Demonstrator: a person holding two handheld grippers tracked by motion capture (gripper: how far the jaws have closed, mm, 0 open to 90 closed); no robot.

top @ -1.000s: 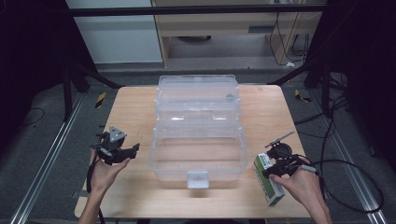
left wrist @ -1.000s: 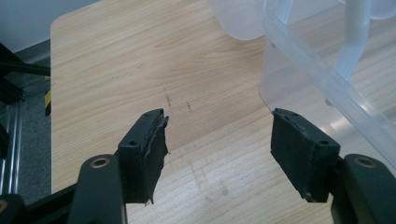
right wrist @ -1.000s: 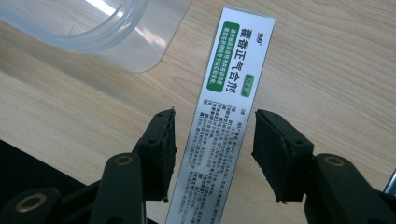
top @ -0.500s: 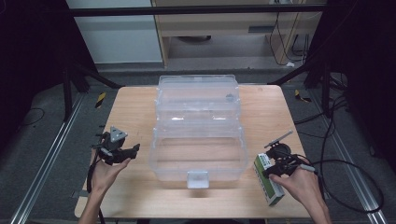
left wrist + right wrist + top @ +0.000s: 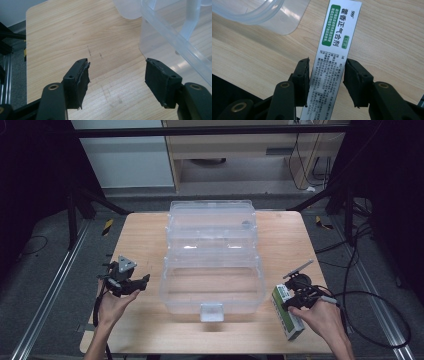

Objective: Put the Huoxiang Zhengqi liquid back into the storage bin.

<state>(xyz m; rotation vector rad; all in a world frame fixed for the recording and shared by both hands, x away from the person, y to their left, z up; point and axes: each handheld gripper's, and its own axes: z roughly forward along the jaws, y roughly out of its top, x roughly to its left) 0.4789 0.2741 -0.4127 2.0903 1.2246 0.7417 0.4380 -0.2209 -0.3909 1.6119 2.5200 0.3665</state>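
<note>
A white and green medicine box [image 5: 290, 323] lies flat on the wooden table [image 5: 141, 242] at the front right. My right gripper [image 5: 286, 304] reaches down over its near end. In the right gripper view the printed box [image 5: 337, 32] runs up between the two black pads. The right gripper [image 5: 326, 70] has just been closing on it, and the pads stand at its long sides with hardly any gap. My left gripper [image 5: 143, 281] hovers at the front left, open and with nothing between its pads [image 5: 116, 72].
A large clear plastic storage bin [image 5: 212, 275] sits mid-table, its lid [image 5: 210, 215] folded back behind it and a latch [image 5: 211, 311] at the front. Its wall [image 5: 175, 35] is just right of the left gripper, and its corner [image 5: 262, 12] is near the medicine box.
The right jaws have drawn closer around the medicine box. Neither hand has shifted, and the box still lies in the same spot.
</note>
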